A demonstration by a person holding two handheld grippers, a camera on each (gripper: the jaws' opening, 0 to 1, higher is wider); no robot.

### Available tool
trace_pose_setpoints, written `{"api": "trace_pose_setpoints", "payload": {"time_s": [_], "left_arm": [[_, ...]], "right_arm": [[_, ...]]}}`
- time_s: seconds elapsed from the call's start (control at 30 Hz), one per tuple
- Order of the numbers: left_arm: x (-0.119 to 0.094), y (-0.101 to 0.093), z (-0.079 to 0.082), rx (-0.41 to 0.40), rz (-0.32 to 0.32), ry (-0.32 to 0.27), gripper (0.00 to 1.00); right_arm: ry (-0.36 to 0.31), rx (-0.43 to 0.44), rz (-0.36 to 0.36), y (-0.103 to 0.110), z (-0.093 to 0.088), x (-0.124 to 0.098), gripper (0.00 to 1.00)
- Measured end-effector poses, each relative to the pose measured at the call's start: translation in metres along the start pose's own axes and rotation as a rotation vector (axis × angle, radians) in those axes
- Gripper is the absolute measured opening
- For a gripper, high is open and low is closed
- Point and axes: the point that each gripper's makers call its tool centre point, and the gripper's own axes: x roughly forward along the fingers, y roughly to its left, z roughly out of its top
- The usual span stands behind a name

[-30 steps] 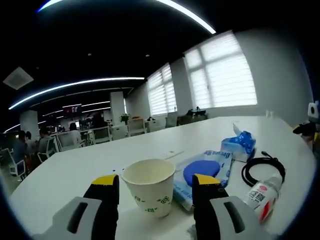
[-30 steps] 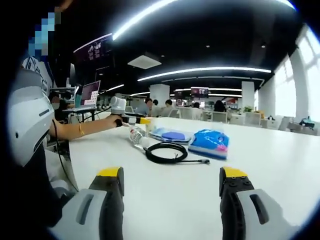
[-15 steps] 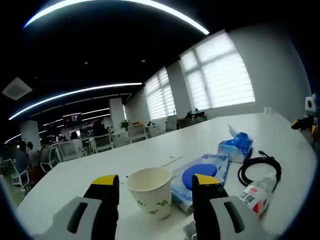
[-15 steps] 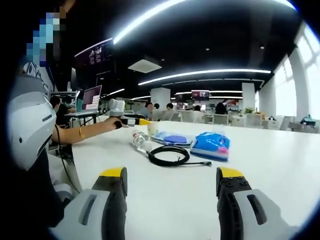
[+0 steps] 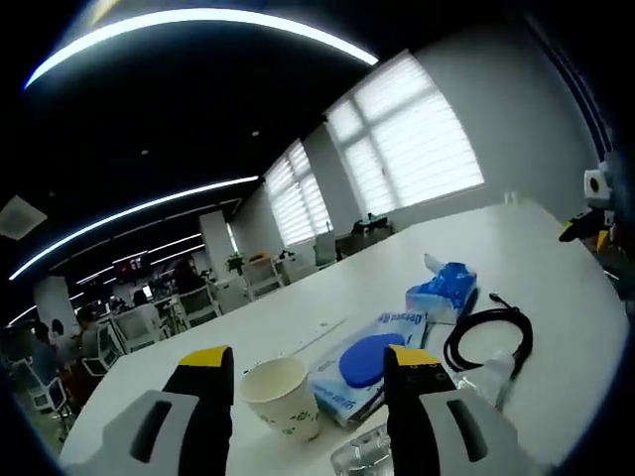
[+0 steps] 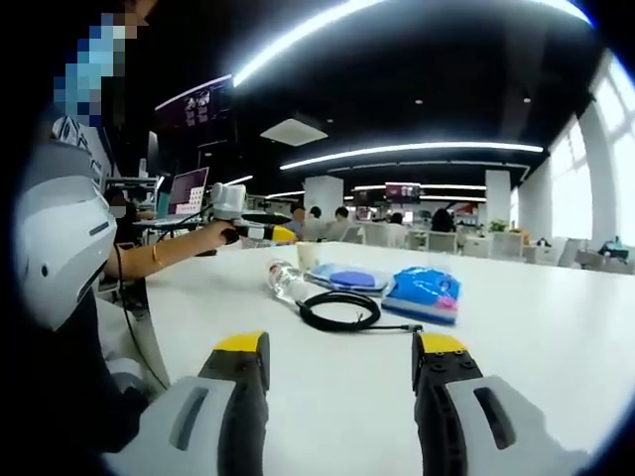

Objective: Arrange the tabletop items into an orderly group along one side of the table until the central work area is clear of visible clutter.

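Note:
My left gripper [image 5: 310, 362] is open, held above the white table [image 5: 556, 258]. Beyond its jaws stands a paper cup [image 5: 280, 397], apart from both. Right of the cup lie a blue wet-wipes pack [image 5: 362, 362], a blue tissue pack [image 5: 444, 293], a coiled black cable [image 5: 486, 342] and a clear bottle [image 5: 493, 377], partly hidden by the jaw. My right gripper [image 6: 340, 347] is open over bare table [image 6: 556, 327], well short of the bottle [image 6: 283, 280], cable [image 6: 340, 309], tissue pack [image 6: 425, 293], wipes pack [image 6: 347, 278] and cup [image 6: 308, 255].
A clear crinkled object [image 5: 357, 456] shows low between the left jaws. The person's arm and torso [image 6: 60, 248] fill the left of the right gripper view, the hand holding the left gripper [image 6: 248, 230]. Office desks and chairs [image 5: 149, 307] lie beyond the table.
The left gripper has lifted and drawn back, so the cup and packs look smaller and farther. The right gripper's jaws have narrowed a little; the items have not moved.

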Motion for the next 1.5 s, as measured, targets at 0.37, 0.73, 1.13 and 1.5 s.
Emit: {"api": "trace_pose_setpoints", "payload": {"time_s": [0.37, 0.73, 1.13, 1.5], "left_arm": [[-0.001, -0.015, 0.006, 0.022, -0.048, -0.006, 0.6], [-0.004, -0.03, 0.017, 0.046, -0.109, -0.02, 0.6], [-0.004, -0.055, 0.013, 0.094, -0.204, 0.018, 0.6], [-0.003, -0.067, 0.017, 0.092, -0.23, 0.005, 0.6]], "right_arm": [[0.03, -0.001, 0.006, 0.002, -0.004, -0.005, 0.46], [0.025, 0.004, -0.001, 0.0, -0.002, -0.004, 0.32], [0.062, -0.015, 0.003, 0.003, -0.005, -0.006, 0.38], [0.027, 0.073, -0.019, -0.004, -0.001, -0.011, 0.41]]}}
